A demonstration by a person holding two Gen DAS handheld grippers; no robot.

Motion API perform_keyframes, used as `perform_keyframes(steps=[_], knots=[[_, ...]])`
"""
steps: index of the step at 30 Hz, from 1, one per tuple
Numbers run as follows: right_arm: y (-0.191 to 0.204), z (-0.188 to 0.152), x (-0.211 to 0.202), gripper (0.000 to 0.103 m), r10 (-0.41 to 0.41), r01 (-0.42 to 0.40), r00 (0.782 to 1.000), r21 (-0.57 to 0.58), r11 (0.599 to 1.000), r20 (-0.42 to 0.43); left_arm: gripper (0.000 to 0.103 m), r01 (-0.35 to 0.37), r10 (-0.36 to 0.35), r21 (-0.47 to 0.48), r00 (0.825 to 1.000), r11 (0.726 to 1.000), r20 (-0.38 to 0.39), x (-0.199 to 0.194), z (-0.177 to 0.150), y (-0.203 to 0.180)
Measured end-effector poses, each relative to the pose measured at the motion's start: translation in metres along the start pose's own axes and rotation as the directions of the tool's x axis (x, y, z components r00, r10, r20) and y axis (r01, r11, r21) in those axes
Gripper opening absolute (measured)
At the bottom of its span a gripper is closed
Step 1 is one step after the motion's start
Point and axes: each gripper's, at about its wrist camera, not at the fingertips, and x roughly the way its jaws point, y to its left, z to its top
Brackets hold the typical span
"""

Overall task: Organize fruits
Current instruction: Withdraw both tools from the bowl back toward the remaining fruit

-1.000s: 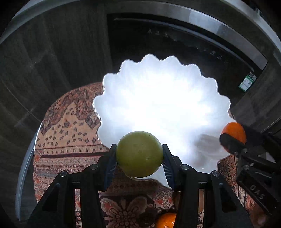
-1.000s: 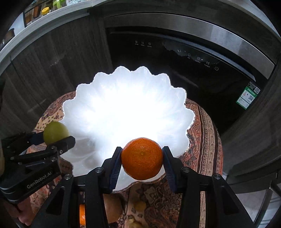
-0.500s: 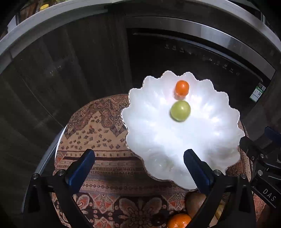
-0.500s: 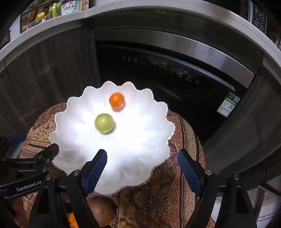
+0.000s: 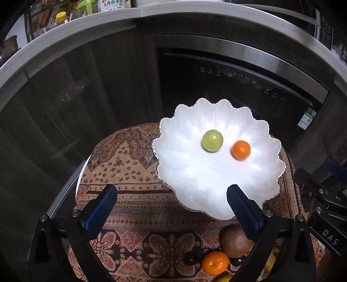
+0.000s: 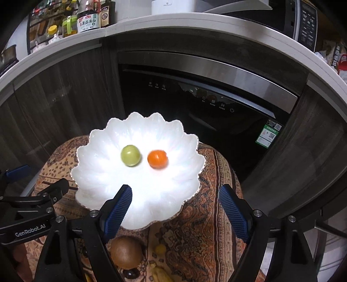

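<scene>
A white scalloped bowl (image 5: 269, 184) (image 6: 91, 182) stands on a patterned cloth. Inside it lie a green fruit (image 5: 212, 140) (image 6: 130, 155) and a small orange (image 5: 241, 149) (image 6: 157, 158), slightly blurred. My left gripper (image 5: 171, 200) hangs open and empty above the bowl's near left rim. My right gripper (image 6: 175, 198) is open and empty above the bowl's near right rim. On the cloth near me lie a kiwi (image 5: 235, 240) (image 6: 126, 251), a second orange (image 5: 215, 263) and a small yellow fruit (image 6: 160, 248).
The patterned cloth (image 5: 134, 160) covers a small round table. Behind it stand dark cabinet fronts and a black built-in appliance (image 6: 212, 102). A white counter (image 6: 195, 21) above carries bottles and jars (image 6: 89, 20). Dark small fruits (image 5: 237, 260) lie beside the kiwi.
Both grippers let go of their fruits, which dropped into the bowl and rolled. Both grippers opened wide, rose and drew back from the bowl.
</scene>
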Motion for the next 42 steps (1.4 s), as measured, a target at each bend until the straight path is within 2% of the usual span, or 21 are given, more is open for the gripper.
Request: perform_keyframes(steps=[12, 19, 31, 42], knots=[[0.002, -0.003, -0.031, 0.083, 0.006, -0.006, 0.999, 0.001, 1.0, 0.042, 0.103, -0.005, 0.005, -0.002, 1.0, 1.0, 0.025, -0.03, -0.013, 0.004], [0.001, -0.01, -0.043, 0.083, 0.006, -0.006, 0.999, -0.004, 1.0, 0.054, 0.103, -0.021, 0.021, 0.003, 1.0, 1.0, 0.012, -0.043, -0.023, 0.004], [0.006, -0.033, -0.054, 0.083, 0.03, -0.03, 0.999, -0.01, 1.0, 0.037, 0.103, -0.043, 0.043, -0.013, 0.999, 0.999, 0.004, -0.055, -0.049, 0.009], [0.01, -0.059, -0.055, 0.083, 0.046, -0.047, 0.999, -0.019, 0.999, -0.007, 0.103, -0.047, 0.046, -0.027, 0.998, 0.999, -0.039, -0.054, -0.081, 0.011]])
